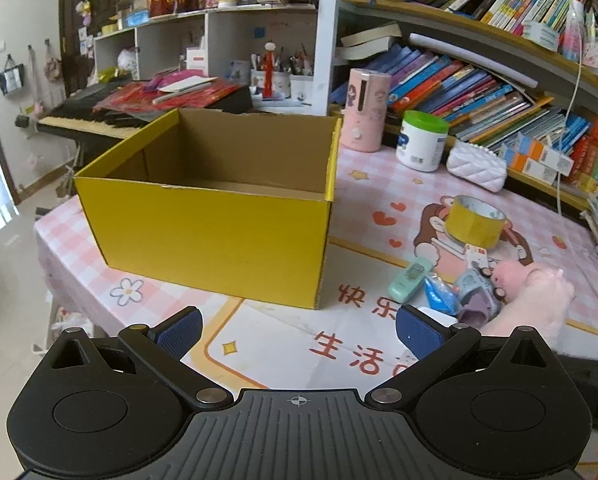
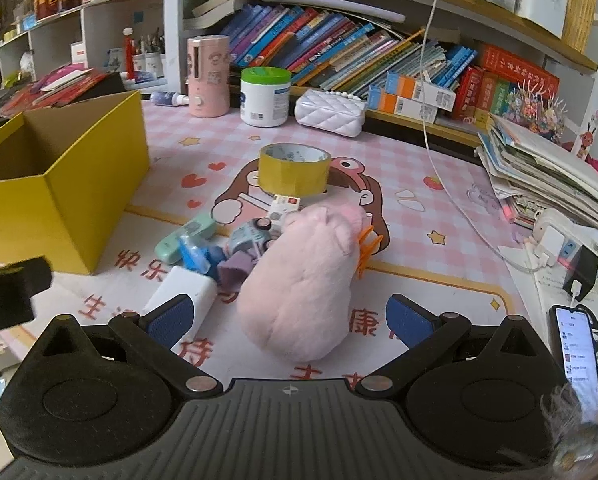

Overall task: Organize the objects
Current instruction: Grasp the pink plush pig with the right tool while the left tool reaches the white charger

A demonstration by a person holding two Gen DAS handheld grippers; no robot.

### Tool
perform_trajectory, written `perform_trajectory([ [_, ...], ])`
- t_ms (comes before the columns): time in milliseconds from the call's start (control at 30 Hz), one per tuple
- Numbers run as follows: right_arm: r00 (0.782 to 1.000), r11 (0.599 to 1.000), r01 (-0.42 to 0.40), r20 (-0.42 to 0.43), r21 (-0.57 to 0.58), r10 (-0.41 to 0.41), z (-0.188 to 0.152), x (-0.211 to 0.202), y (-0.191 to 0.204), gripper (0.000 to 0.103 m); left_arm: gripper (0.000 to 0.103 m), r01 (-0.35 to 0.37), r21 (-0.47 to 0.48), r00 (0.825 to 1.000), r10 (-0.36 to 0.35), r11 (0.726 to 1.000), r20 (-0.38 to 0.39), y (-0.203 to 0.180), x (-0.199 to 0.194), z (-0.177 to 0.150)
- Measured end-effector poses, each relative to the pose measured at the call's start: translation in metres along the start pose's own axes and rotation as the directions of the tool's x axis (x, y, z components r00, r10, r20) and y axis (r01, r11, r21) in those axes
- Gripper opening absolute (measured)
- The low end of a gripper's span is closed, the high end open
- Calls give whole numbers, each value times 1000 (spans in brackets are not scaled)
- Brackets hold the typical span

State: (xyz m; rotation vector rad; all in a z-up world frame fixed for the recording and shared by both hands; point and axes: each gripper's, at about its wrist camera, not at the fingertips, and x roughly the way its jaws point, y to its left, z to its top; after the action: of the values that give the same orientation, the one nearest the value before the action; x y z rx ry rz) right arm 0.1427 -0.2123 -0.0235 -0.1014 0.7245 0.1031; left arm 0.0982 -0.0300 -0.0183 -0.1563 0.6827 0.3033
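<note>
The right gripper (image 2: 289, 320) is held low over the table (image 2: 439, 200) with its jaws spread wide, and the pink plush toy (image 2: 303, 276) is framed between the blue pads without being touched; this placement is judged to be a line-up for a grasp. Nothing is held by the left gripper (image 1: 299, 330) either (its jaws are released as well), and it is kept back from the pile, apparently so that the way to the box is left free. Just beyond the plush, the small things are bunched together: a white block (image 2: 187, 292), a mint case (image 2: 183, 240), a toy car (image 2: 255, 234) and an orange clip (image 2: 365, 248). Further off, a roll of yellow tape (image 2: 294, 172) is stood on its side. The yellow box (image 1: 219, 216) is set open-topped to the left of the pile, seemingly empty, and is judged to be the place meant for the objects.
</note>
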Motion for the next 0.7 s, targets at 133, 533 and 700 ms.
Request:
perform_trajectory([
  [133,1000,1000,-7,10,12,7,5,9,-4,102,103,-33,1,999,33,999,-8,0,2,0],
  [533,999,998,-46,12,40,46,14,28,-12,102,103,-48,63,999,48,997,-3,-12,4,-2],
  [700,1000,998,-31,-1,63,32,18,41,-16,102,103,-19,88,1000,21,996,-23,-17,8,-4],
])
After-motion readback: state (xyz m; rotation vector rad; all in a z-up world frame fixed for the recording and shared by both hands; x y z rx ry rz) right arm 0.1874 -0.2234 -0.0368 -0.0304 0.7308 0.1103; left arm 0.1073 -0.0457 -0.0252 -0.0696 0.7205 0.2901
